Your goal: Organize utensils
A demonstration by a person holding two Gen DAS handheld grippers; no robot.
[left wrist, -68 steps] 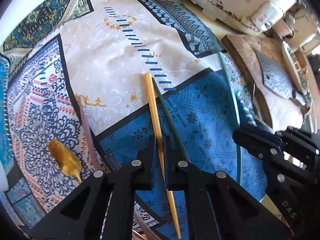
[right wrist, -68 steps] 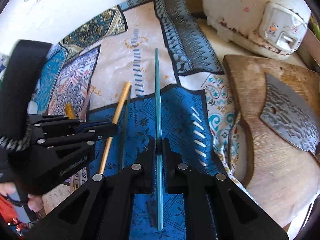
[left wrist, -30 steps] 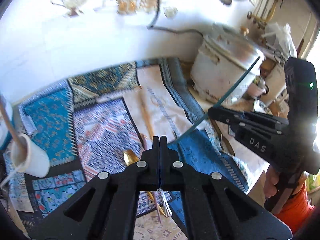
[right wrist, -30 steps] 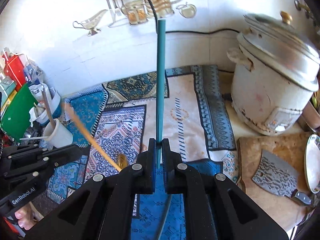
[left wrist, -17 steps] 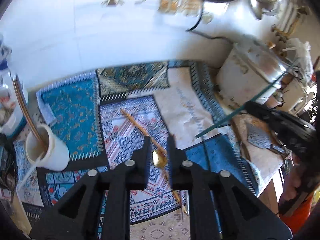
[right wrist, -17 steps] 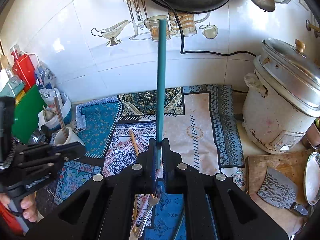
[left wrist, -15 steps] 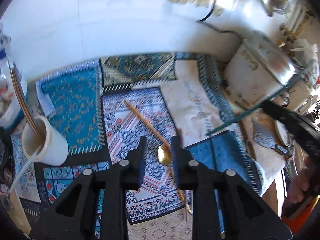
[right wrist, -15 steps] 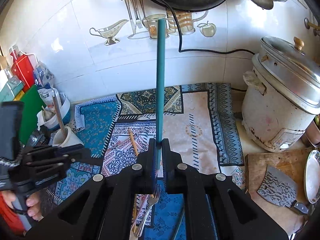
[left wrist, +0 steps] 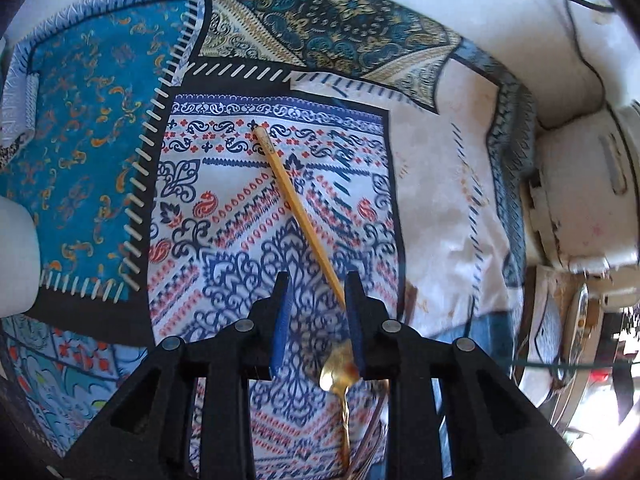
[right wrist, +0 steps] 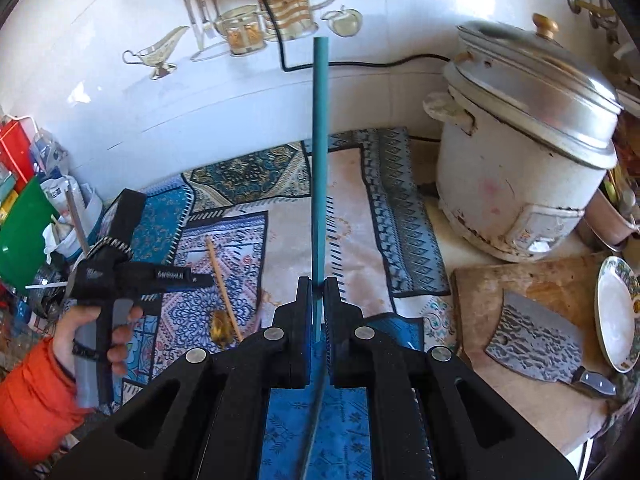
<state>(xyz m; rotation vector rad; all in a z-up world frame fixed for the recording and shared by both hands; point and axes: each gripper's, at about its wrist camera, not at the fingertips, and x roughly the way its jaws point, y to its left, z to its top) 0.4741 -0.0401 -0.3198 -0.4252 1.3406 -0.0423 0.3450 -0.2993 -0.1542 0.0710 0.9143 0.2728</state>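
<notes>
Left wrist view: left claw (left wrist: 316, 280) spread open, empty, above the patterned cloth (left wrist: 100, 120); a yellow chopstick (left wrist: 298, 212) lies on the cloth, running from 11 o'clock toward the right finger; a gold spoon (left wrist: 339, 370) sits at 6 o'clock.

Right wrist view: right claw (right wrist: 317, 286) clamped on a teal chopstick (right wrist: 320, 160) pointing to 12 o'clock; rice cooker (right wrist: 520, 152) at 2 o'clock.

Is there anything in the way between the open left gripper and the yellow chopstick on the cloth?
Nothing visible blocks it. The left gripper is open above the yellow chopstick, which lies bare on the patterned cloth. Only the gold spoon lies close beside its near end.
</notes>
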